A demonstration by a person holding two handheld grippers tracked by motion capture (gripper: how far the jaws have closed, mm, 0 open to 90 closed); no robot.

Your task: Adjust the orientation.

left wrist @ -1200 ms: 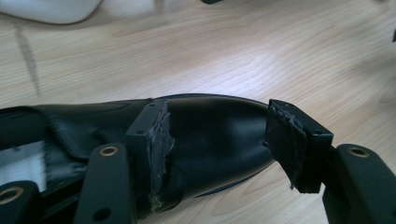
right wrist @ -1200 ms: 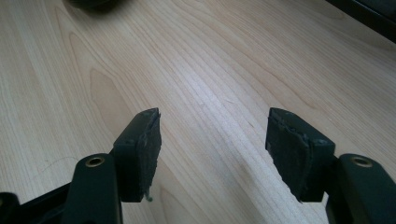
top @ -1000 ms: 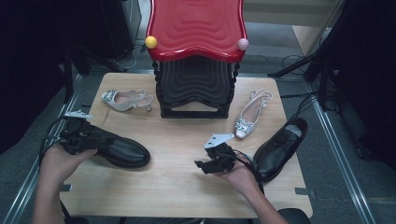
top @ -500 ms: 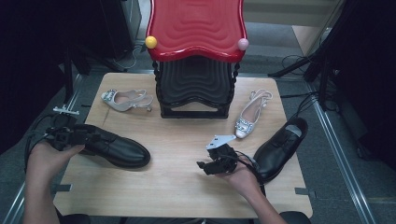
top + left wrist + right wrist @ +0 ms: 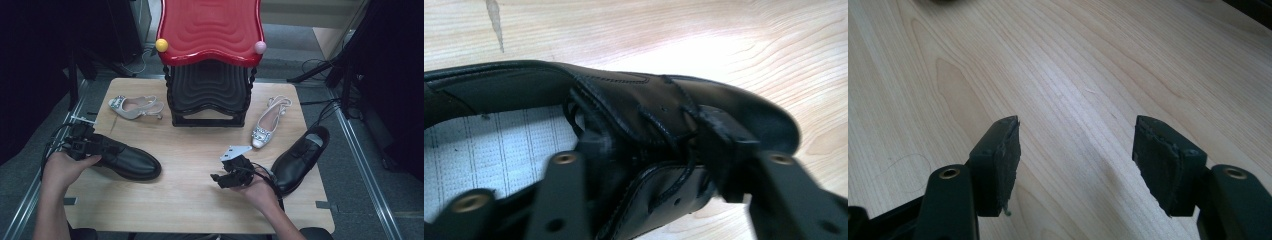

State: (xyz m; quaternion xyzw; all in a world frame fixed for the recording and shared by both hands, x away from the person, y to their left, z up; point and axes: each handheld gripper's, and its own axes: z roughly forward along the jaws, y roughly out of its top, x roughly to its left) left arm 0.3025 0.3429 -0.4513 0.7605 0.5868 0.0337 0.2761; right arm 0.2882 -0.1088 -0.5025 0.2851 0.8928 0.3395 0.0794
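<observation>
A black laced dress shoe (image 5: 127, 162) lies at the table's left, toe pointing right. My left gripper (image 5: 95, 146) is at its heel end, held by a hand. In the left gripper view that gripper (image 5: 659, 150) is open, its jaws straddling the black shoe's (image 5: 634, 100) laced upper; one jaw is over the pale insole (image 5: 499, 145) and the other outside. My right gripper (image 5: 220, 179) hovers open over bare wood at centre right, its pads (image 5: 1005, 160) holding nothing. A second black shoe (image 5: 300, 157) lies just right of it.
A red-topped stool (image 5: 210, 30) with a black ribbed base (image 5: 210, 95) stands at the back centre. One silver slingback heel (image 5: 132, 106) lies to its left and another (image 5: 270, 122) to its right. The wooden table (image 5: 195, 200) ends close in front of the hands.
The left gripper drew back to the left off the shoe's heel, then came back right onto it. The black shoe stayed put. The right gripper barely shifted.
</observation>
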